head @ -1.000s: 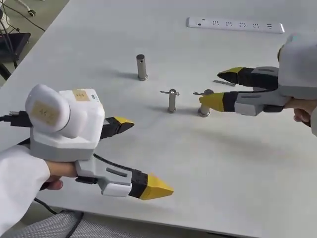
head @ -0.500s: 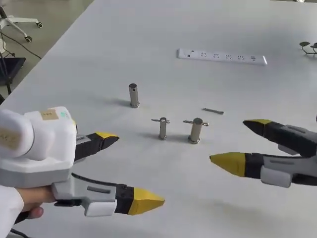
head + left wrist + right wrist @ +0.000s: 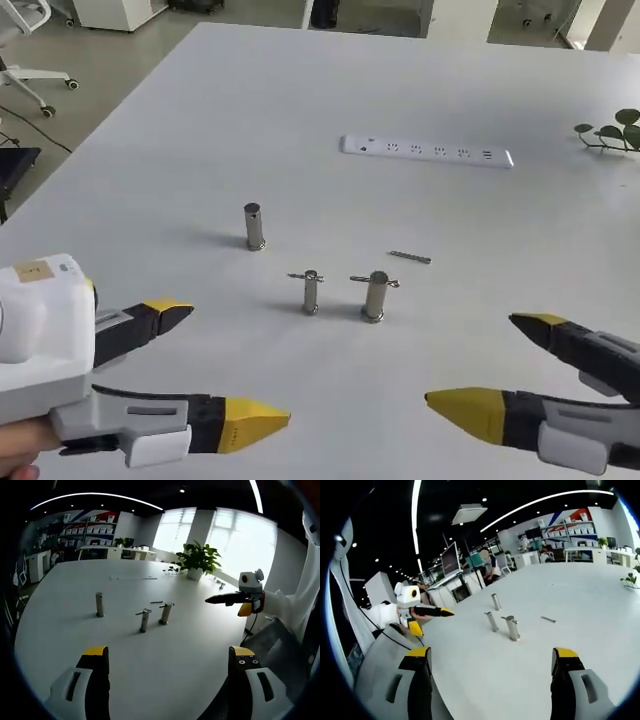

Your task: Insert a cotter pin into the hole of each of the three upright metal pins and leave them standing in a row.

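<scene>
**Two pins fitted, one bare; both grippers held off, jaws apart**

Surroundings: white table (image 3: pixel 180 130). A power strip (image 3: pixel 427 152) lies across the far side, beyond the pins. Plant leaves (image 3: pixel 610 133) sit at the far right edge. Bare tabletop separates my grippers from the work.

Pins: all three stand upright on their bases, long axes vertical.
- The left pin (image 3: pixel 254 226) stands apart, further back, with the hole near its top showing.
- The middle pin (image 3: pixel 311 291) and right pin (image 3: pixel 375 296) stand close together.
- The middle cotter pin (image 3: pixel 298 277) and right cotter pin (image 3: pixel 388 281) each run crosswise through the top of their pin, roughly horizontal.
- A loose cotter pin (image 3: pixel 410 257) lies flat just behind and right of the right pin, its long axis running left to right with a slight slant.

Tools: my left gripper (image 3: pixel 225 362) hovers at the near left and my right gripper (image 3: pixel 482 361) at the near right. Both are well apart from the pins, jaws spread wide, gripping nothing and touching nothing.
</scene>
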The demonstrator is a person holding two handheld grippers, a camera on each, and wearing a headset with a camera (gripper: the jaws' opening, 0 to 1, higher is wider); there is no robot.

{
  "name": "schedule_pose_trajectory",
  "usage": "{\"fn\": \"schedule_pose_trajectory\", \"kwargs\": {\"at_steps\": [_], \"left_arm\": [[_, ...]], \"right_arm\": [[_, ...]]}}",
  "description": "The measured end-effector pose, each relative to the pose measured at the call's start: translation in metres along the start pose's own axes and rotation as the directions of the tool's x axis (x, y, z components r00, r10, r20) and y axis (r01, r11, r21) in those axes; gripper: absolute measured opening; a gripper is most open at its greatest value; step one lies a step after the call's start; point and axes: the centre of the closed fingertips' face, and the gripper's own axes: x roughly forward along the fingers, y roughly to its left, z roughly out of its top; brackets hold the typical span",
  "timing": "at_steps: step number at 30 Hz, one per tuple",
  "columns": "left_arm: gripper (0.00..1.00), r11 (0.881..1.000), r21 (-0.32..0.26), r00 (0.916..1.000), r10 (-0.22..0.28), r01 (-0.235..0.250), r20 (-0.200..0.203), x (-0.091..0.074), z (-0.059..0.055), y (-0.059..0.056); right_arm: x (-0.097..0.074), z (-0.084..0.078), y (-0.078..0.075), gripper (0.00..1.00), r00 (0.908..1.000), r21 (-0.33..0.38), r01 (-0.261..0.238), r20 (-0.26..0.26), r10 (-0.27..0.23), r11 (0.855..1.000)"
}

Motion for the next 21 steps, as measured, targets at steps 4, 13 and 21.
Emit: {"fn": "schedule_pose_trajectory", "kwargs": {"at_steps": [4,13,21], "left_arm": [[0.99,1.000,-0.004,0.9996,0.027,-0.027,0.006,-0.004,0.000,0.006],[0.94,0.991,-0.044,0.9881,0.133,-0.130,0.077,-0.005,0.014,0.040],[0.85,0.972,-0.008,0.9652,0.236,-0.237,0.113,0.014,0.040,0.088]], "right_arm": [[-0.003,0.003,0.003,0.98,0.9997,0.011,-0.001,0.026,0.001,1.000],[-0.009,-0.008,-0.002,0.98,0.9997,0.032,0.023,-0.006,-0.023,0.999],[-0.015,-0.009,-0.009,0.98,0.9991,0.049,0.043,-0.008,-0.042,0.998]]}}
